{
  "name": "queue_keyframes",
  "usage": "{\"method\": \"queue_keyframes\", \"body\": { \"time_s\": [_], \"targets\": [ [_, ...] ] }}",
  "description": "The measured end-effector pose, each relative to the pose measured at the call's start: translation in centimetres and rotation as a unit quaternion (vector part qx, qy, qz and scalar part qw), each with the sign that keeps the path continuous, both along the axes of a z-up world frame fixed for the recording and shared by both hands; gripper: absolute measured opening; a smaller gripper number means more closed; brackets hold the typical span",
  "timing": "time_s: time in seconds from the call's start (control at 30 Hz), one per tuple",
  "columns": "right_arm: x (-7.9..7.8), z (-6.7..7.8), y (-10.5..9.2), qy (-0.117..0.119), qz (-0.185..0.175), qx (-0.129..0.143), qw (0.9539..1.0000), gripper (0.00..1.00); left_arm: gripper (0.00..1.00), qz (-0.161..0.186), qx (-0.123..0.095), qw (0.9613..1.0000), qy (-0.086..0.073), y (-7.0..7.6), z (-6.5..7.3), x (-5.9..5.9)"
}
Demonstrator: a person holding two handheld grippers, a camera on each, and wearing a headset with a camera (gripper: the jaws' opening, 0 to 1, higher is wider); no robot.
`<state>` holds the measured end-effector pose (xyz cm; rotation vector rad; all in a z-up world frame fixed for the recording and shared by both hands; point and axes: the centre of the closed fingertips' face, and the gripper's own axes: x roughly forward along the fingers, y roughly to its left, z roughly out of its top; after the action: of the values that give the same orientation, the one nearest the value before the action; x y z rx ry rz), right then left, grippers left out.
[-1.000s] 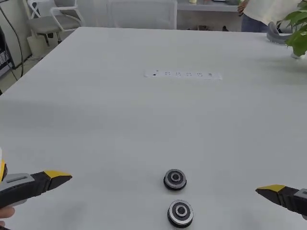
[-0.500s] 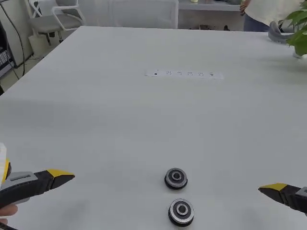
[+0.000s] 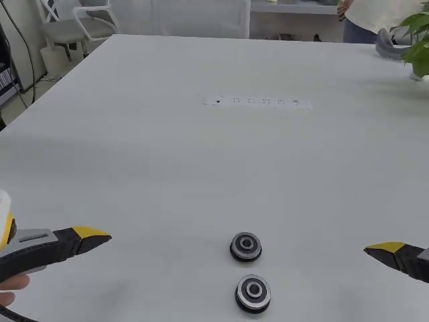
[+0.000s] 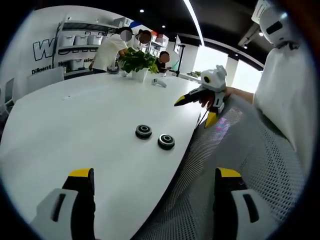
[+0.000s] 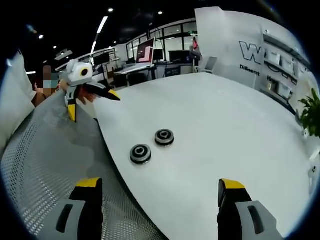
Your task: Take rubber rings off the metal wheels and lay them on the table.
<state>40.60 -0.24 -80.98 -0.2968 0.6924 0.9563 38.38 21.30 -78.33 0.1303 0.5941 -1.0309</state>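
Observation:
Two metal wheels lie flat near the table's front edge, each with a black rubber ring around it: a farther wheel [image 3: 246, 247] [image 4: 143, 131] [image 5: 164, 137] and a nearer wheel [image 3: 253, 294] [image 4: 166, 141] [image 5: 140, 153]. My left gripper [image 3: 80, 238] [image 4: 154, 173] hovers open at the lower left, well to the left of the wheels, holding nothing. Off to their right, my right gripper [image 3: 392, 253] [image 5: 160, 183] is open and holds nothing too. Each gripper view shows the other gripper across the wheels: the right gripper [image 4: 200, 95] and the left gripper [image 5: 87, 90].
The white table [image 3: 167, 168] stretches far ahead, with a flush power strip [image 3: 255, 102] at its middle. A potted plant [image 3: 415, 40] stands at the far right, chairs [image 3: 67, 27] at the far left, and a person [image 3: 375, 17] behind the table.
Both grippers have edged slightly forward over the table's front edge. The two wheels have not moved; the head camera shifted a little.

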Motion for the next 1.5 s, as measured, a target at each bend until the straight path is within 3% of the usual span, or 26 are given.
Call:
{"method": "queue_keyframes", "body": {
  "time_s": [0.3,0.63,0.73,1.03,1.4,1.5],
  "targets": [
    [0.6,1.4,0.1,-0.016,0.015,0.0,0.9998,0.95,0.99,0.006,-0.001,0.9998,-0.021,0.4,1.5,0.4],
    [2.1,3.9,0.3,-0.042,0.02,0.016,0.9988,0.93,0.95,0.003,-0.015,0.9975,-0.069,-0.5,4.4,1.5],
    [2.4,4.5,0.4,-0.049,0.022,0.018,0.9984,0.93,0.92,-0.003,-0.007,0.996,-0.089,-0.7,5.3,2.0],
    [3.3,6.3,0.9,-0.067,0.035,0.022,0.9969,0.9,0.87,-0.019,-0.015,0.9893,-0.144,-1.5,9.0,4.0],
    [4.2,7.6,2.3,-0.082,0.054,0.032,0.9946,0.86,0.85,-0.088,-0.018,0.9827,-0.162,-4.7,10.3,5.0],
    [4.2,7.7,2.8,-0.083,0.062,0.031,0.9941,0.84,0.78,-0.095,-0.023,0.9793,-0.177,-5.8,10.6,5.8]
  ]
}}
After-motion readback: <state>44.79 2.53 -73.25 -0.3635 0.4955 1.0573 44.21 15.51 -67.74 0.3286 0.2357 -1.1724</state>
